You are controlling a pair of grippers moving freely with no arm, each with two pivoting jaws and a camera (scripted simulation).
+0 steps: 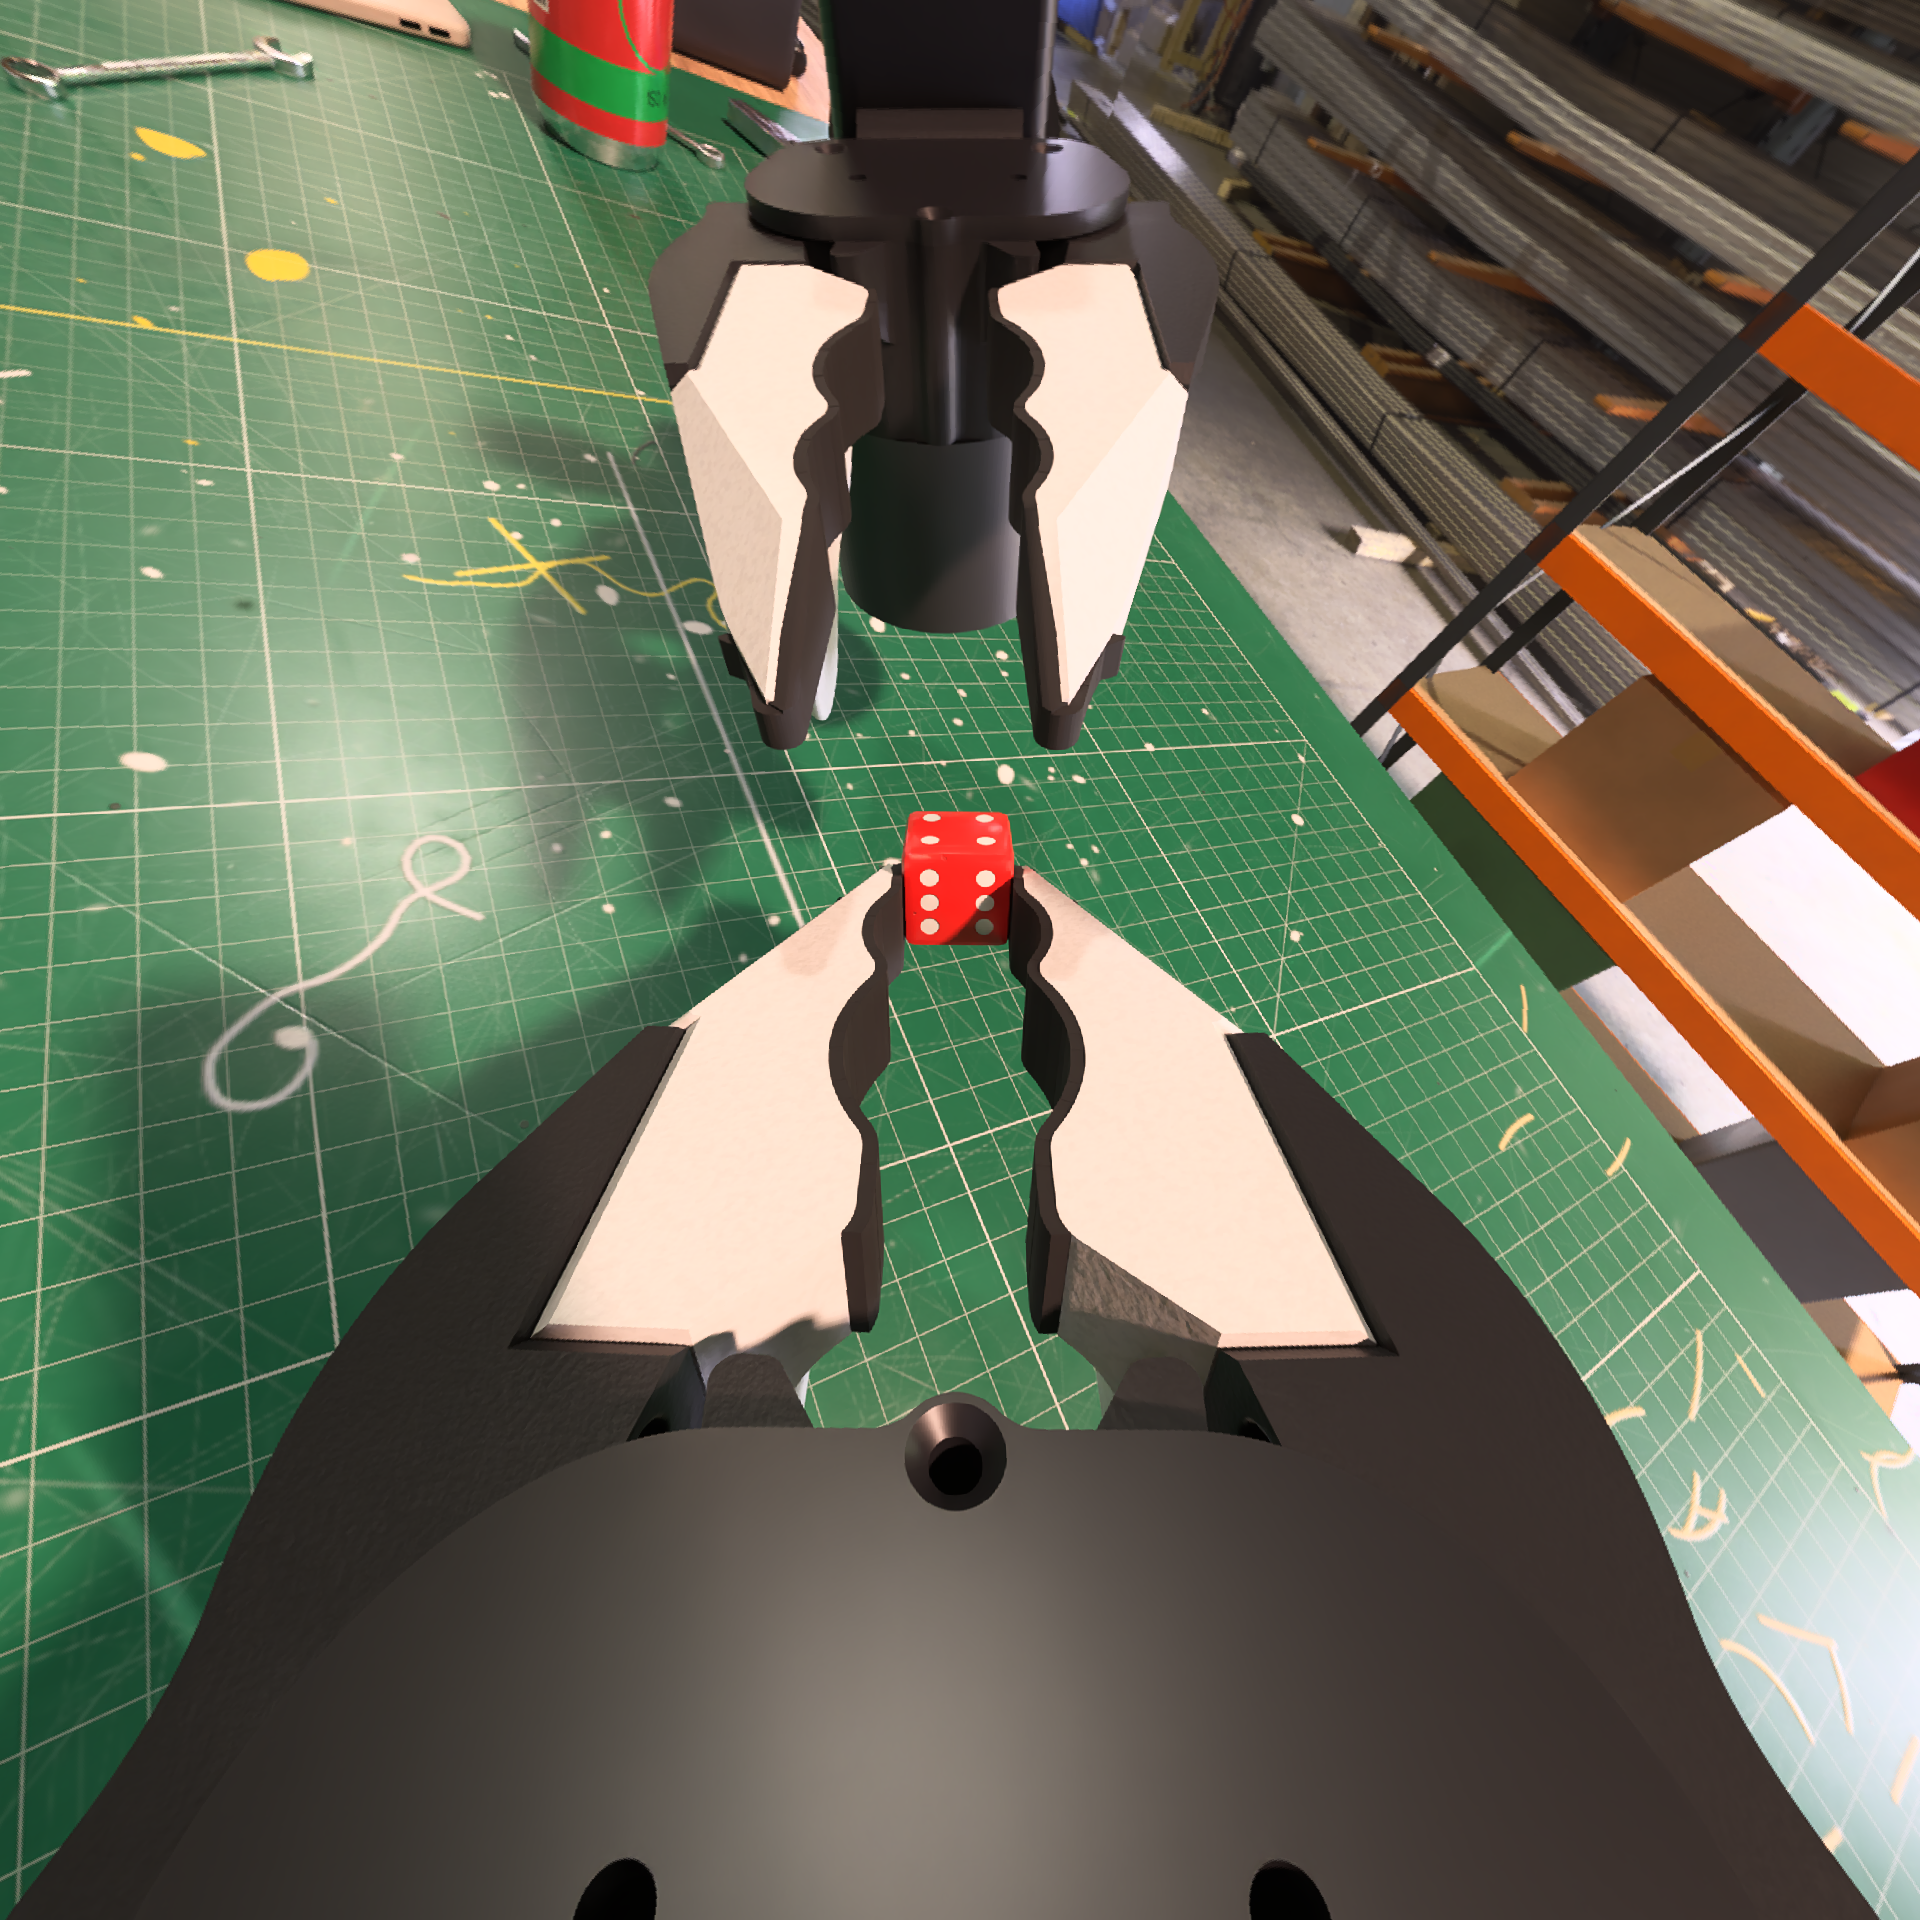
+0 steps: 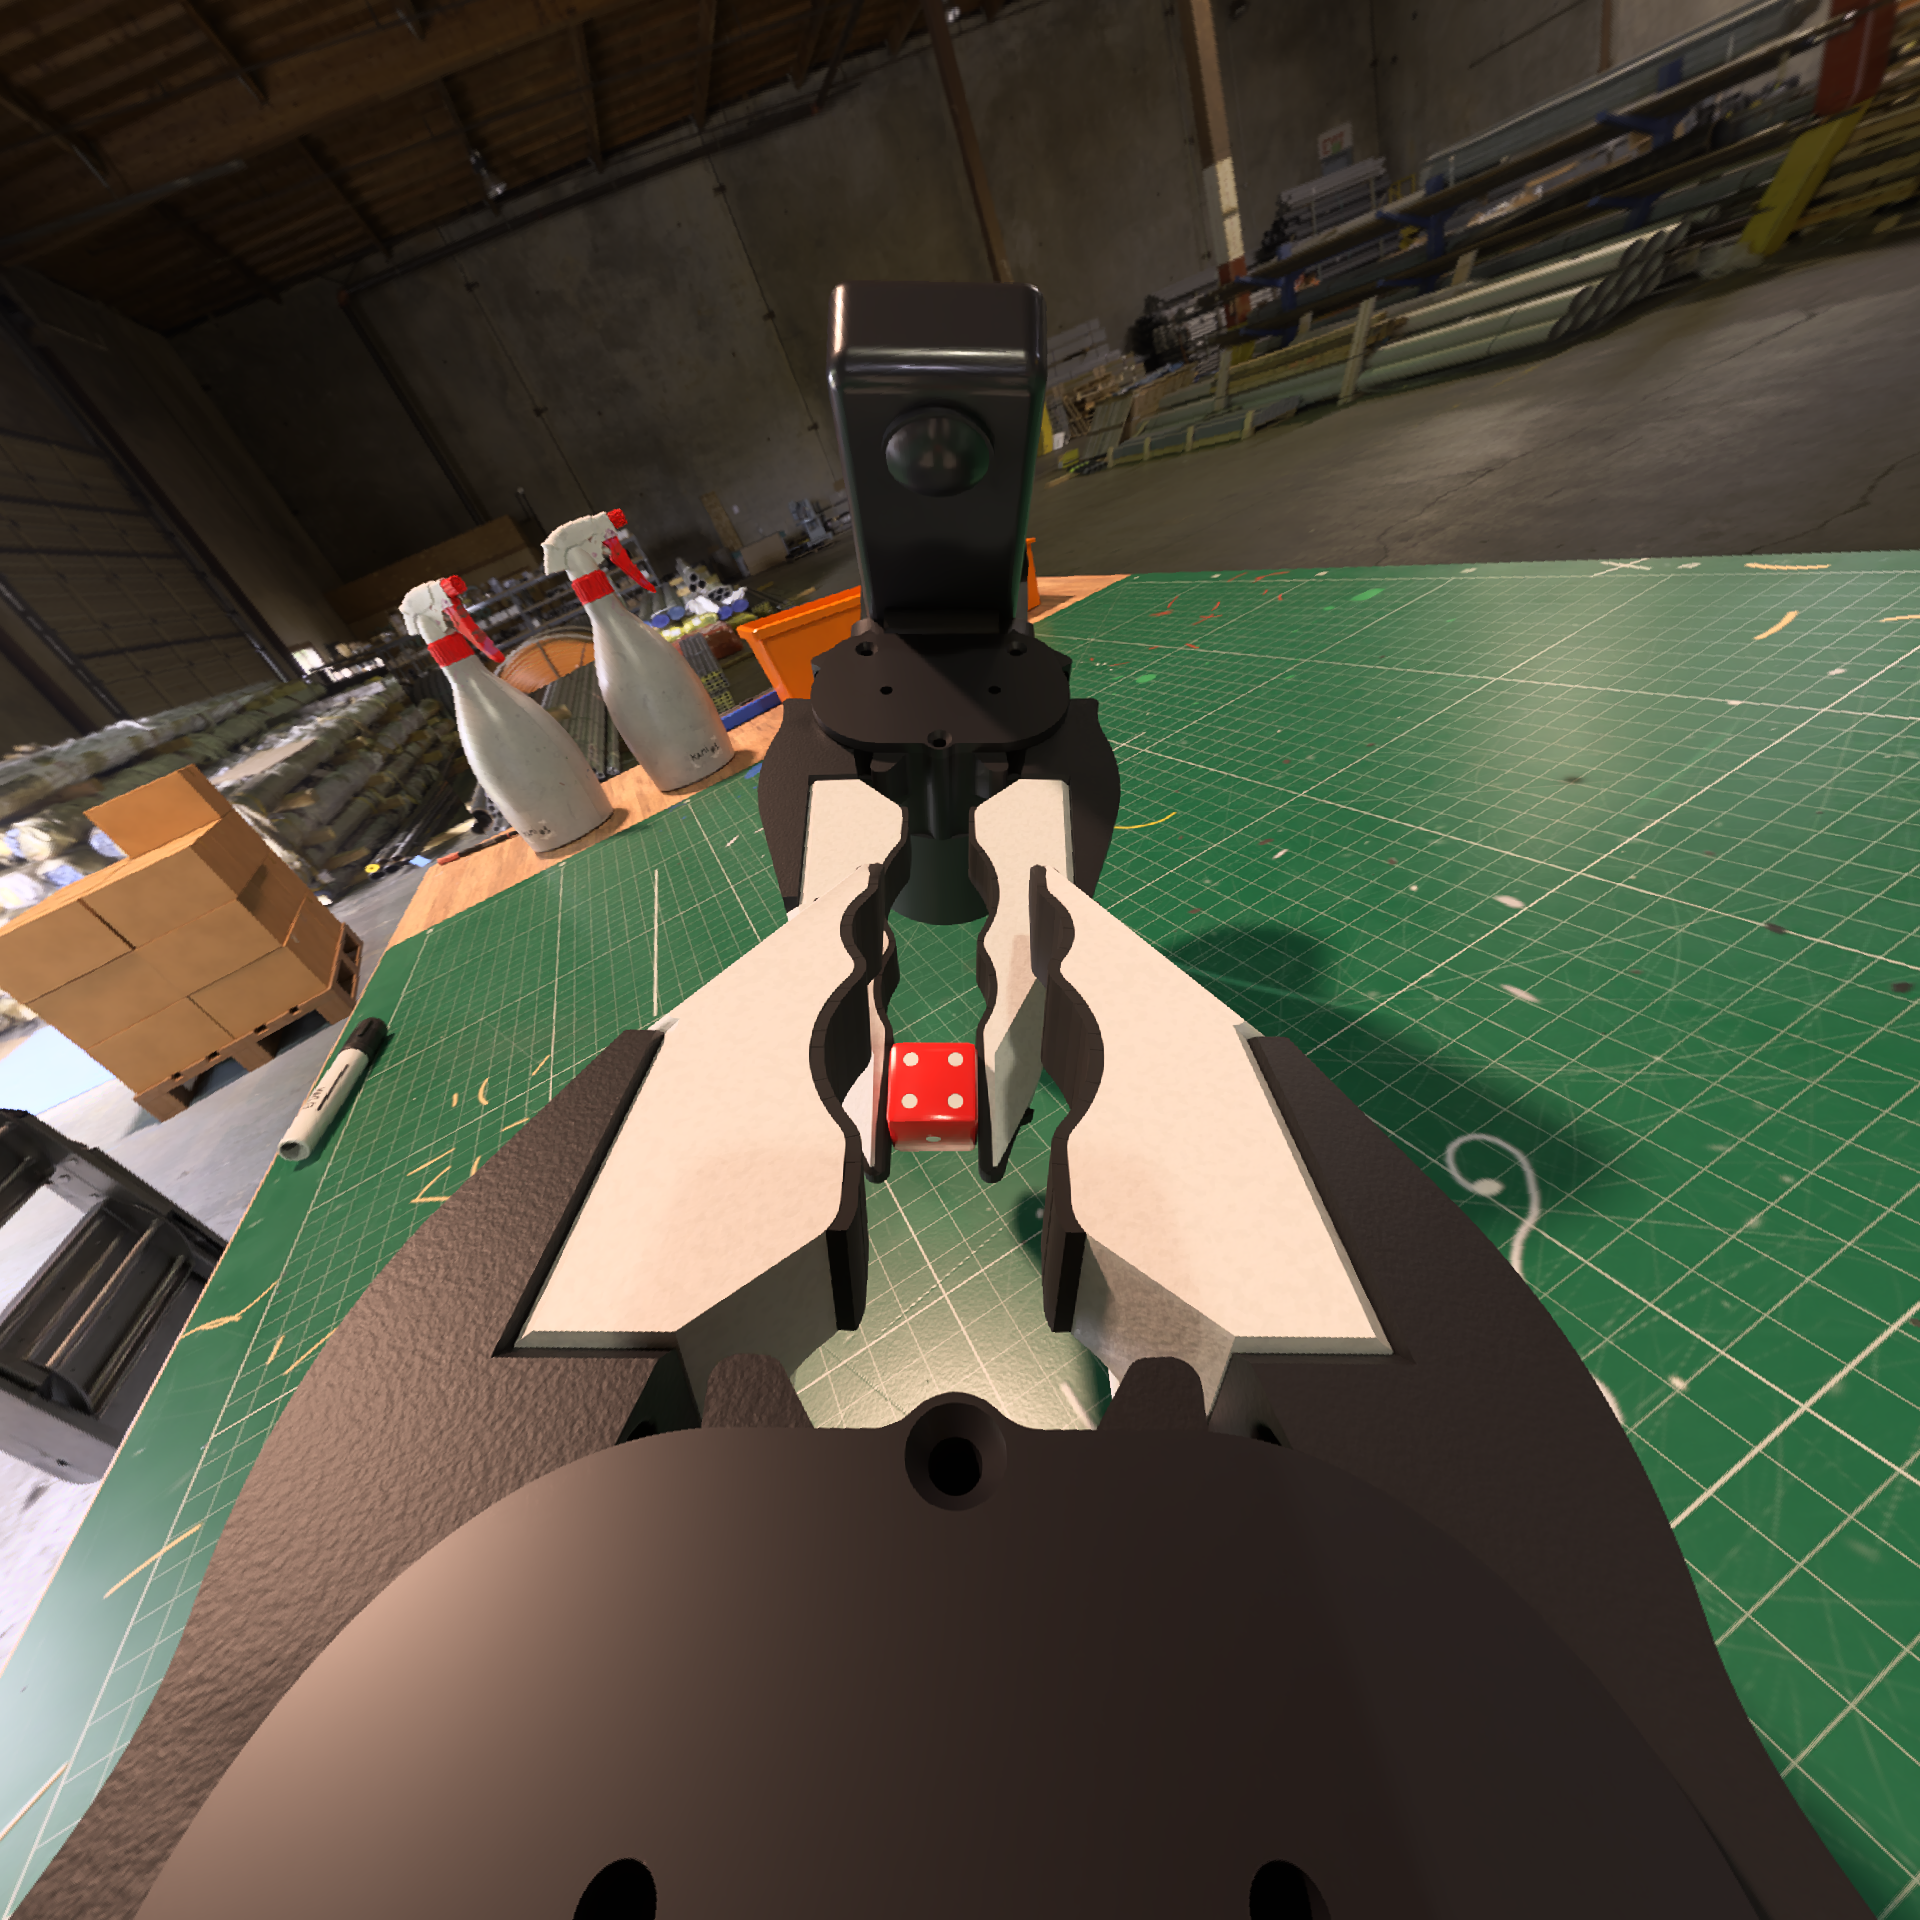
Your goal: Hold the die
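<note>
Red die (image 1: 956,878) sits on the green cutting mat (image 1: 312,727), pinched between the fingertips of the left gripper (image 1: 956,883); jaws closed on its two sides. Right gripper (image 1: 920,727) faces it from the far side, just beyond the die, jaws spread with nothing between them. Two white spray bottles (image 2: 582,717) and a marker (image 2: 332,1086) near the mat's edge.

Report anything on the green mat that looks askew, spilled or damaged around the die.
Nothing stands out. The red die sits square between the left gripper fingertips, four pips up. The mat carries paint flecks, scribbles and scratches. The can and both spray bottles stand upright.
</note>
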